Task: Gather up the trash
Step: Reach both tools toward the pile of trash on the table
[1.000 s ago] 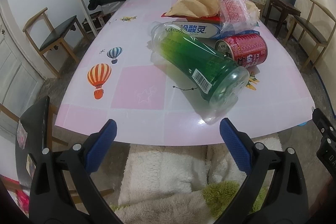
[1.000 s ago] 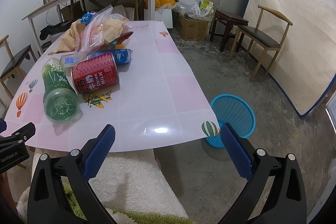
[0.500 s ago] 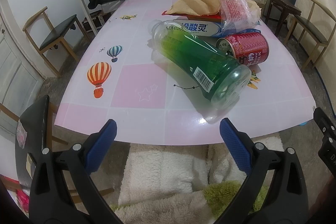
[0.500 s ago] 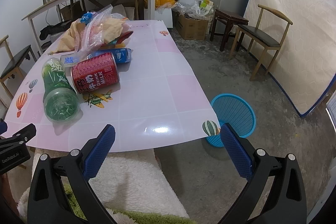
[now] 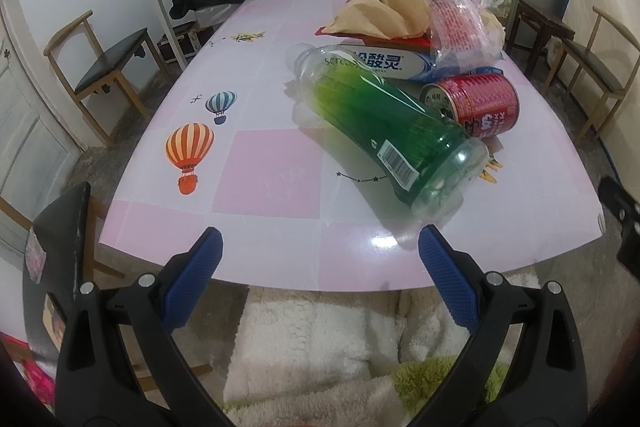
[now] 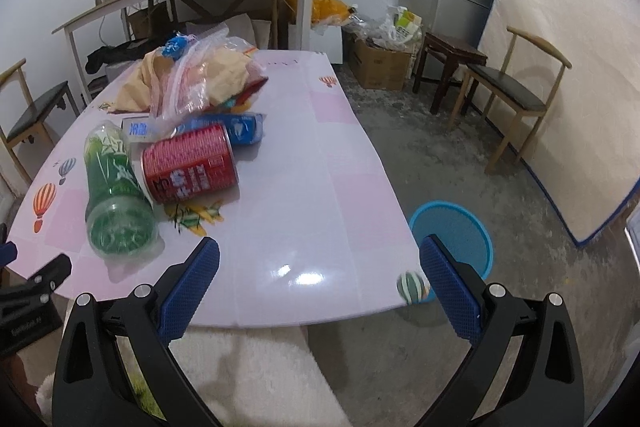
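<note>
- The left gripper (image 5: 320,259) is held over the near edge of the pink table (image 5: 276,179), and its blue fingers (image 5: 192,279) are spread wide apart with nothing between them.
- A green bottle (image 5: 384,131) is seen lying on its side just ahead of the left gripper and a little to its right, with its wide bottom turned toward the gripper.
- A red can (image 5: 476,103) is laid on its side right behind the bottle, touching it.
- Farther ahead, a pile of trash is seen: a blue and white packet (image 5: 384,61), a brown paper bag (image 5: 384,11) and a clear plastic bag (image 5: 460,23).
- The right gripper (image 6: 320,263) is also held at the near table edge, with its fingers (image 6: 188,287) wide apart and nothing gripped.
- From the right gripper, the bottle (image 6: 116,195) and the can (image 6: 188,163) are found ahead and to the left.
- A blue basket (image 6: 452,235) is set on the floor ahead and to the right of the right gripper, beside the table corner.
- A wooden chair (image 6: 516,95) is seen farther off on the right.
</note>
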